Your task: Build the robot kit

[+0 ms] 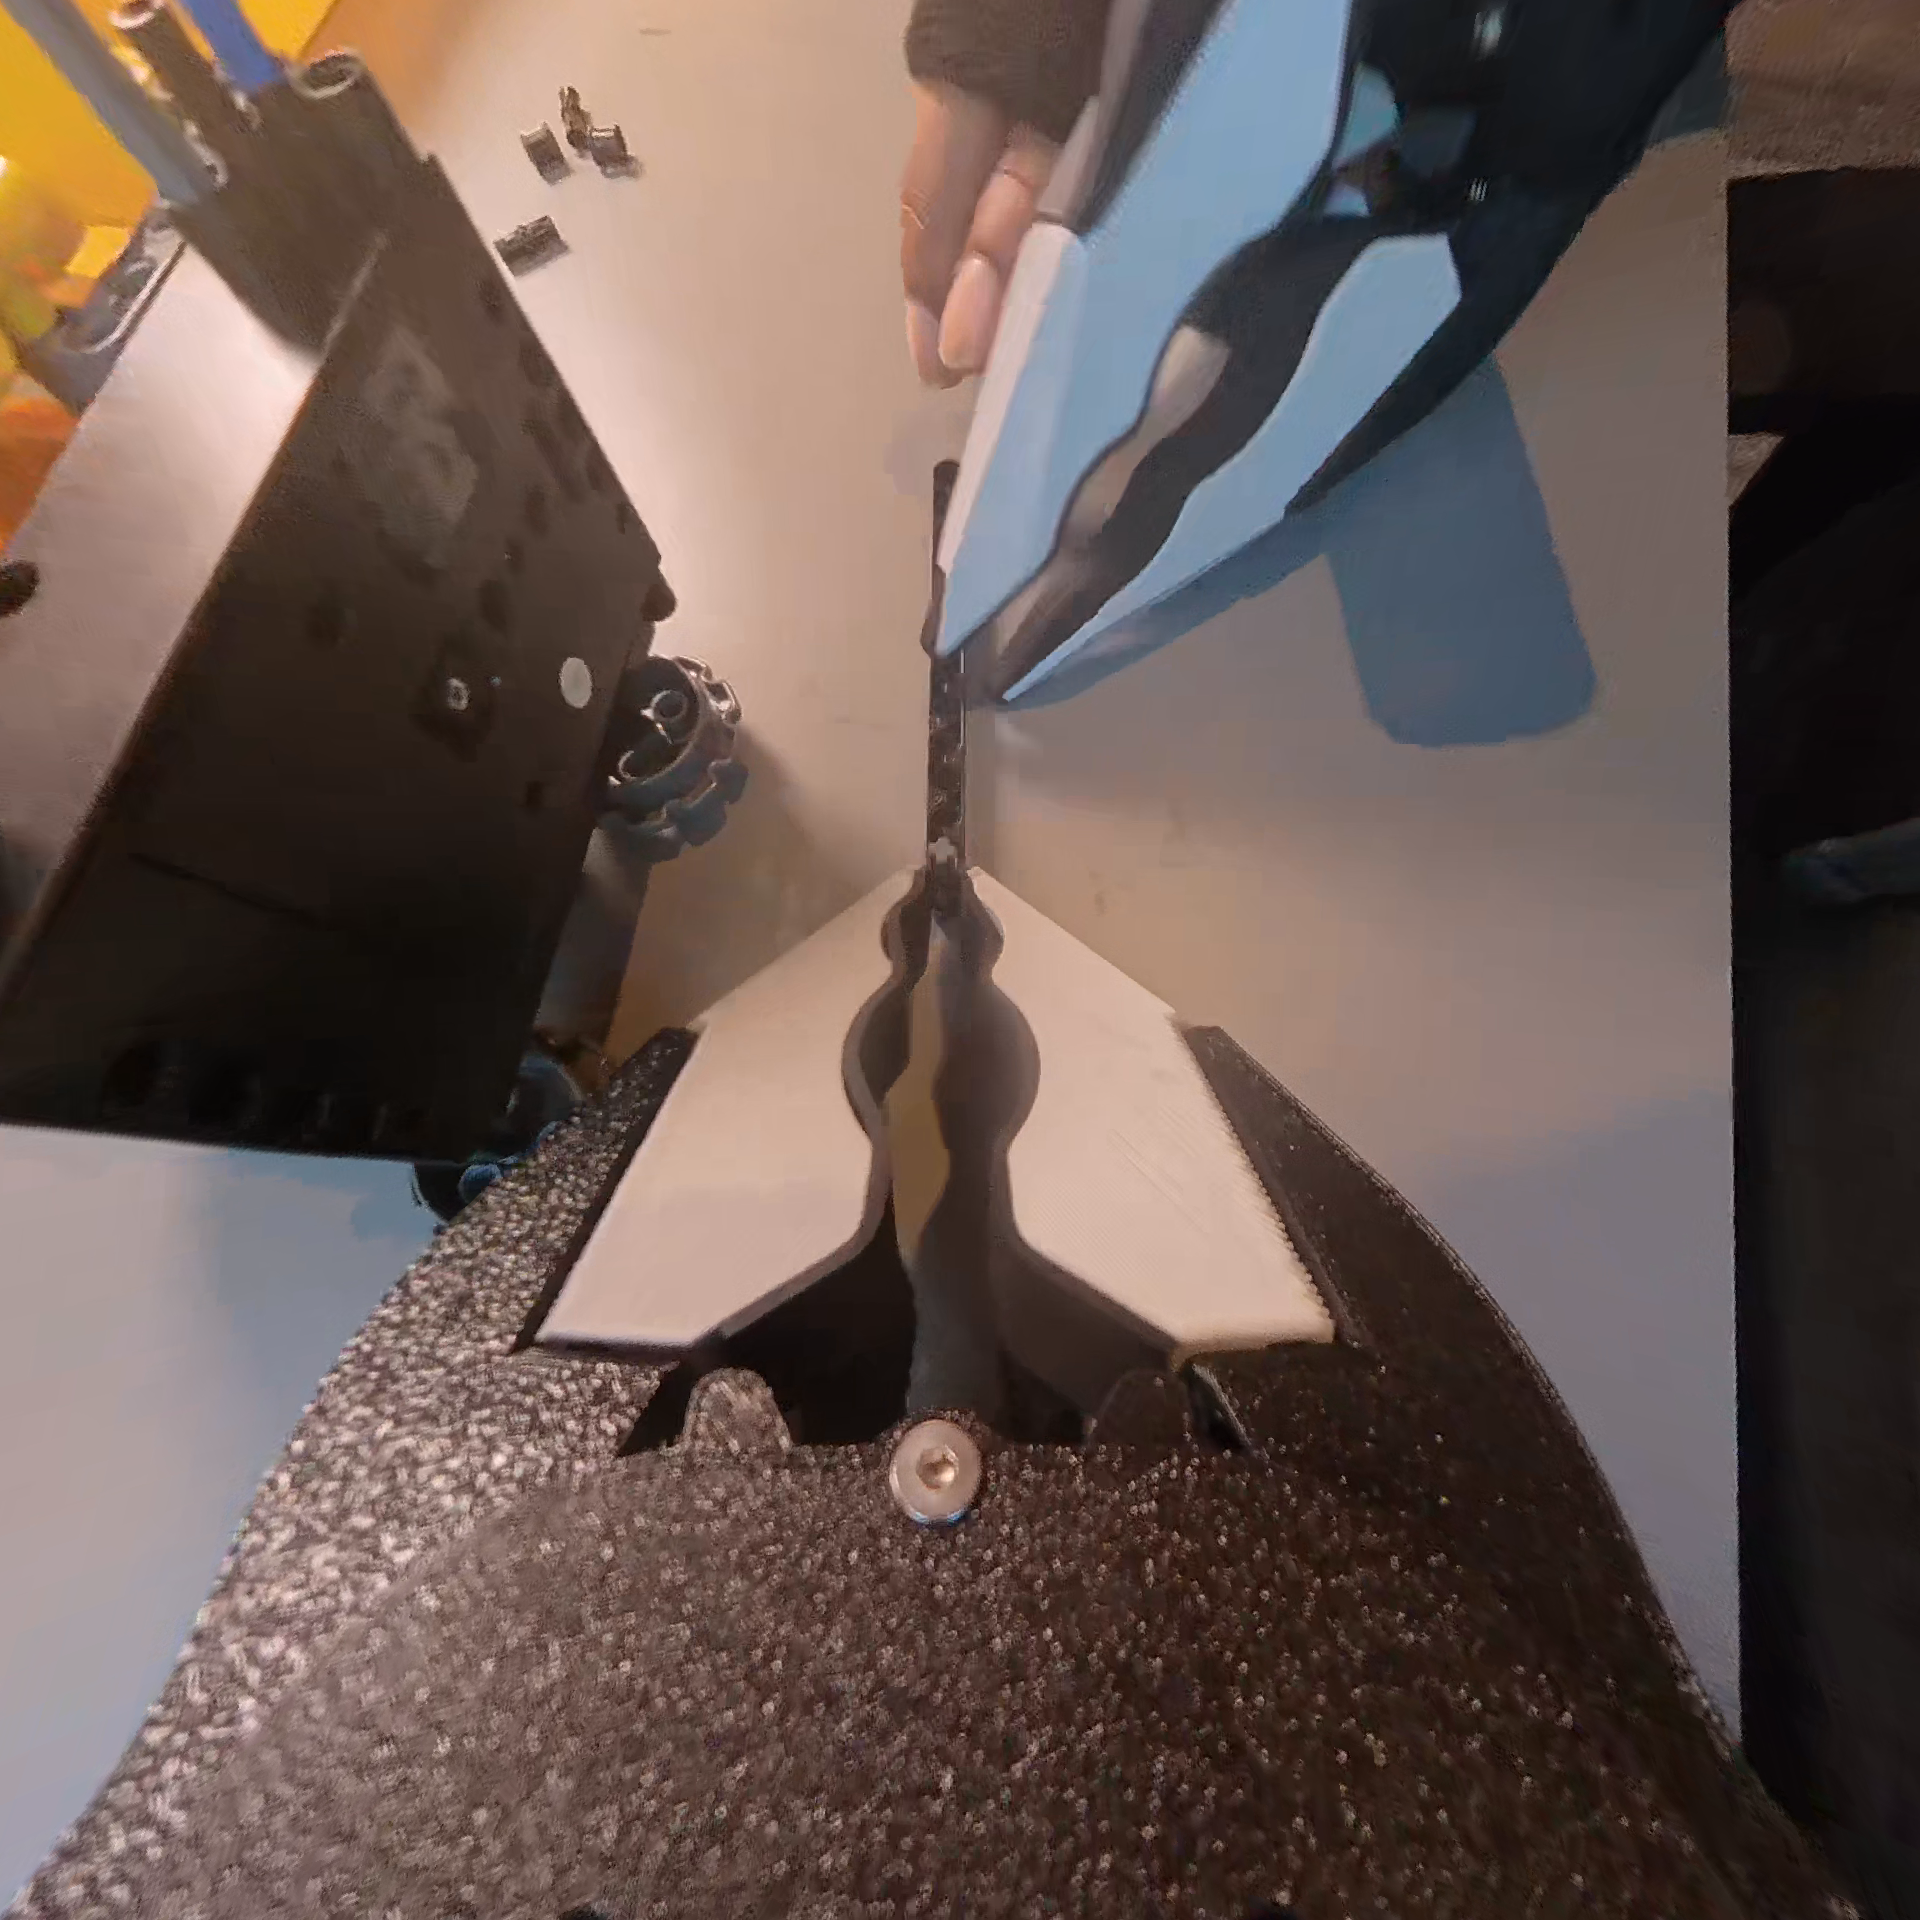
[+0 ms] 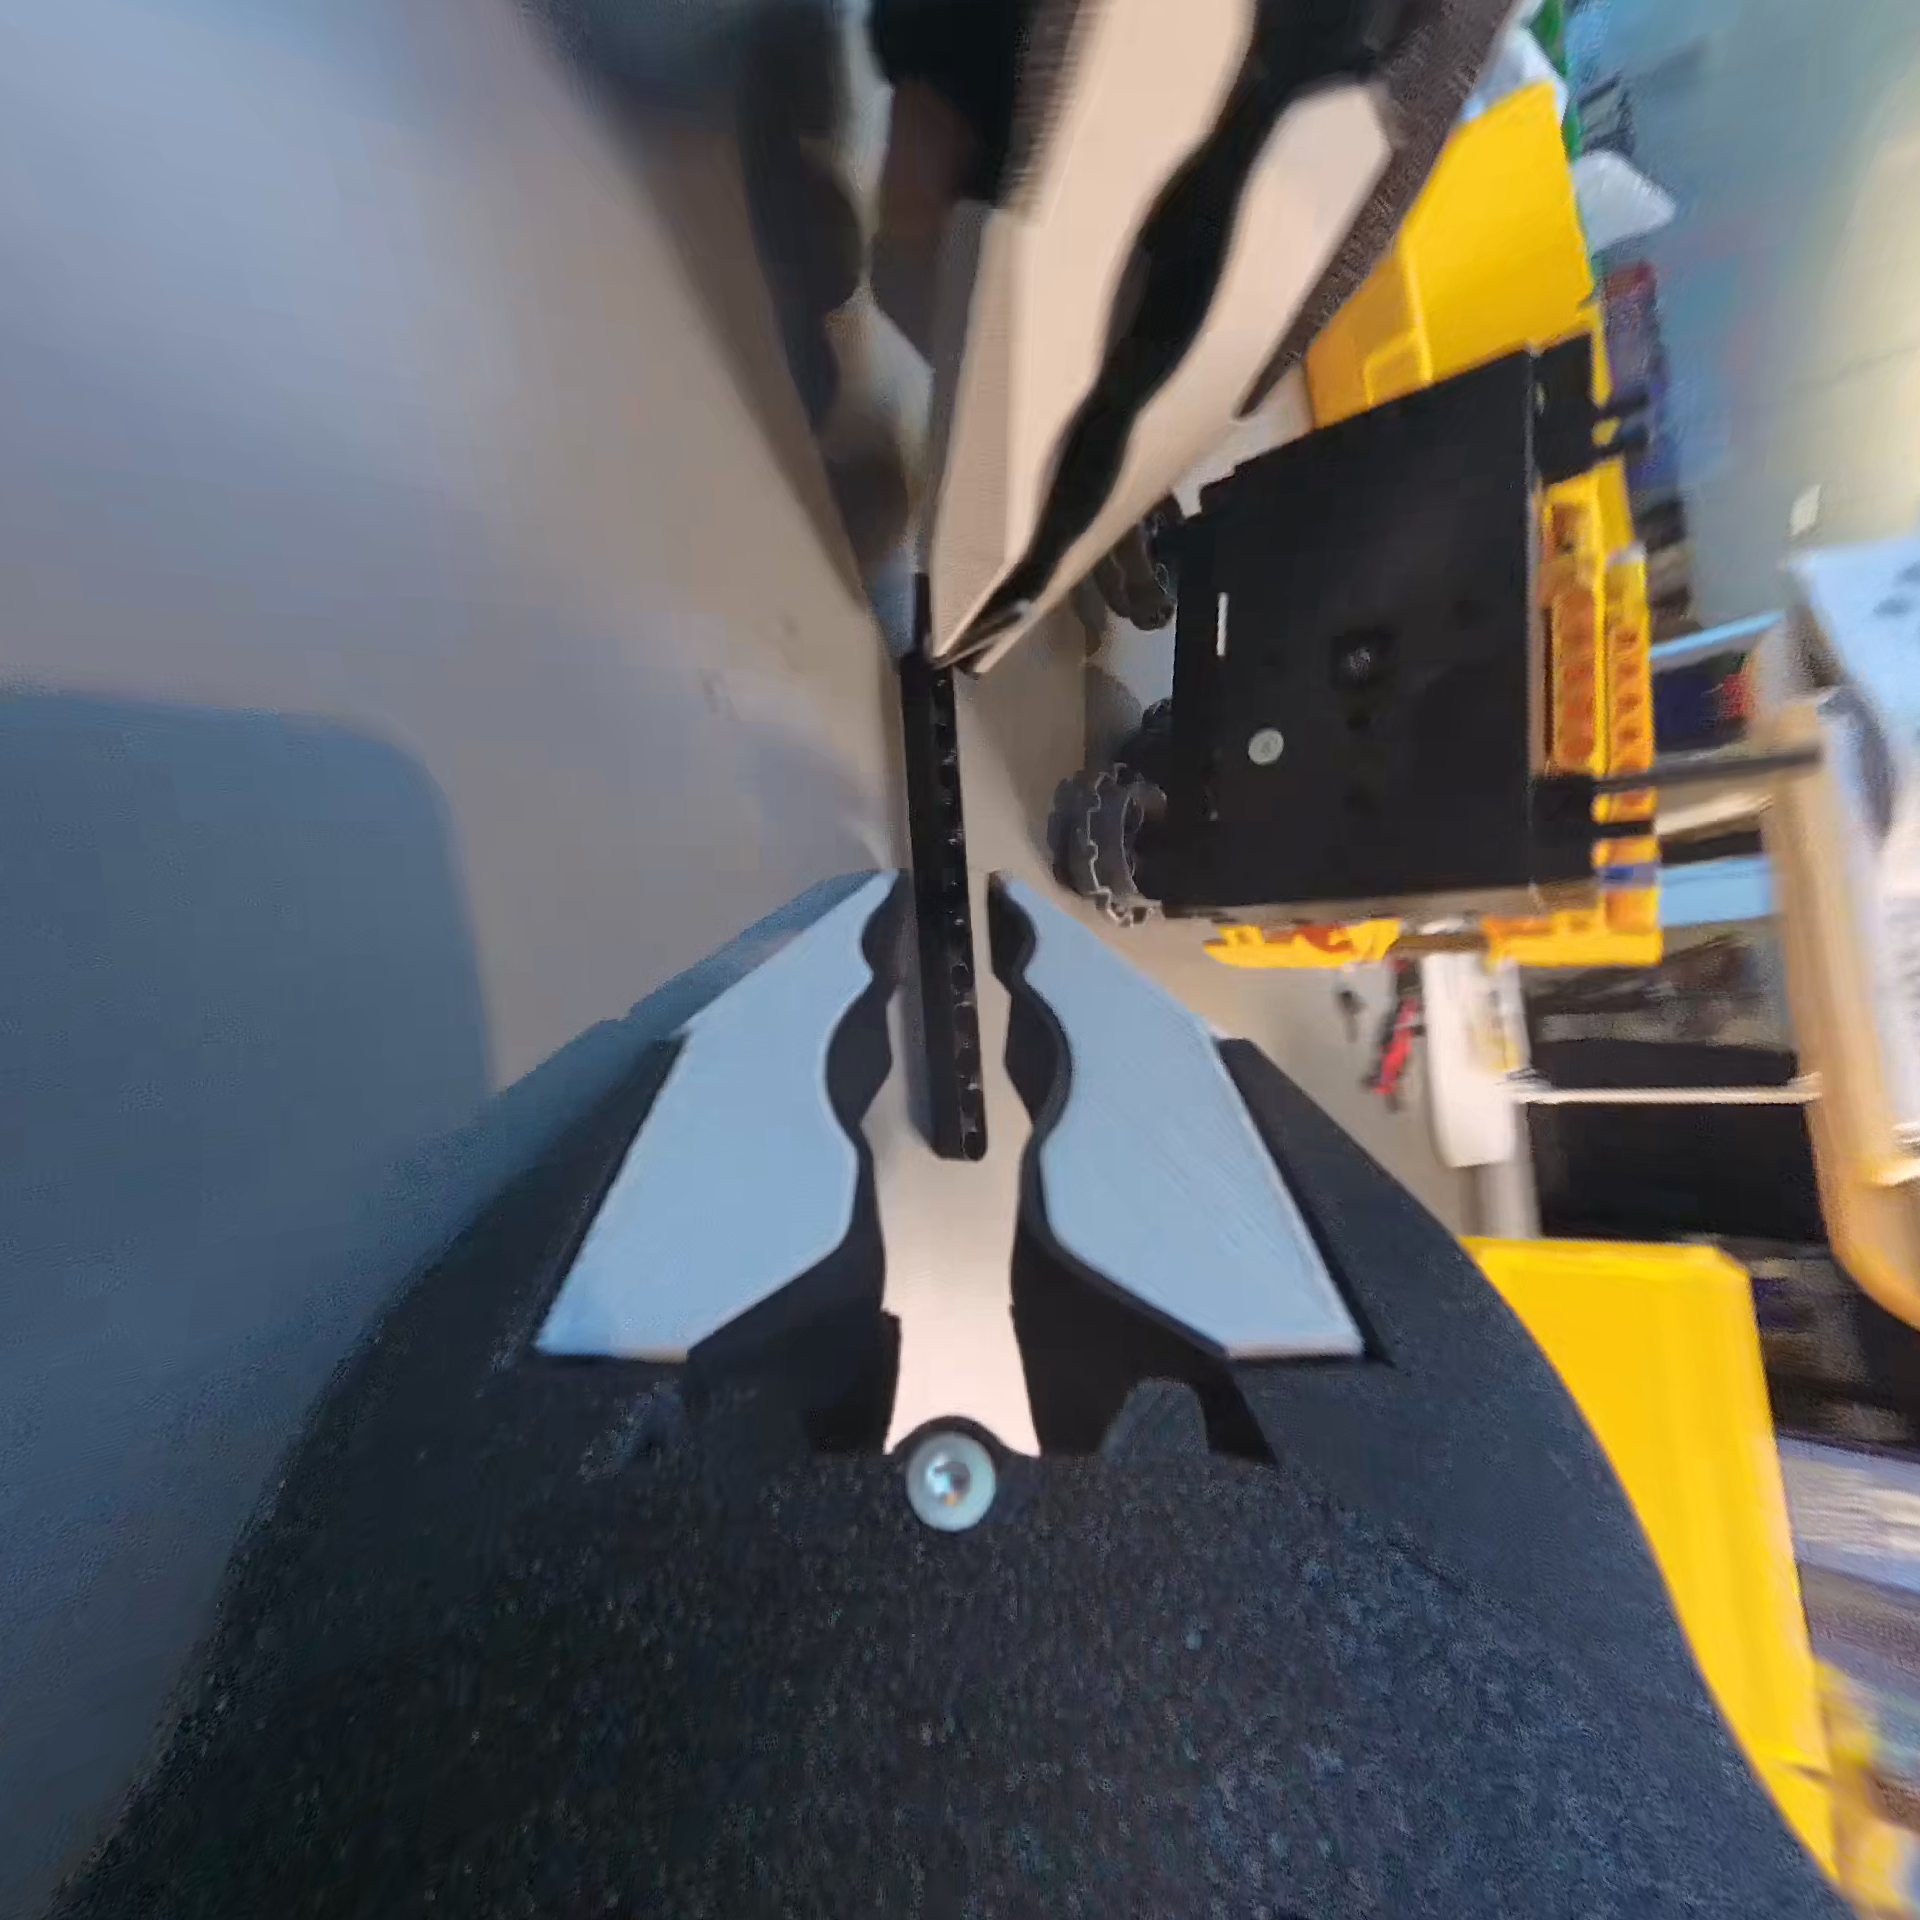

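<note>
1. Left gripper (image 1: 943, 883): pinched closed on one end of a thin black strip with holes (image 1: 948, 758).
2. Right gripper (image 2: 943, 914): jaws slightly apart, strip (image 2: 940, 935) lying between them; contact with the pads cannot be told.
3. Strip: spans from one gripper to the other, above the pale bench (image 1: 1299, 935), away from its edges.
4. Black box (image 1: 312, 644): on the bench left of the strip; toothed wheels (image 1: 675, 748) against its side.
5. Small black parts (image 1: 582, 140): scattered near the far edge.
6. Yellow bins (image 2: 1455, 239): beyond the box.
7. Bare fingers (image 1: 951, 260): beside the right gripper.
</note>
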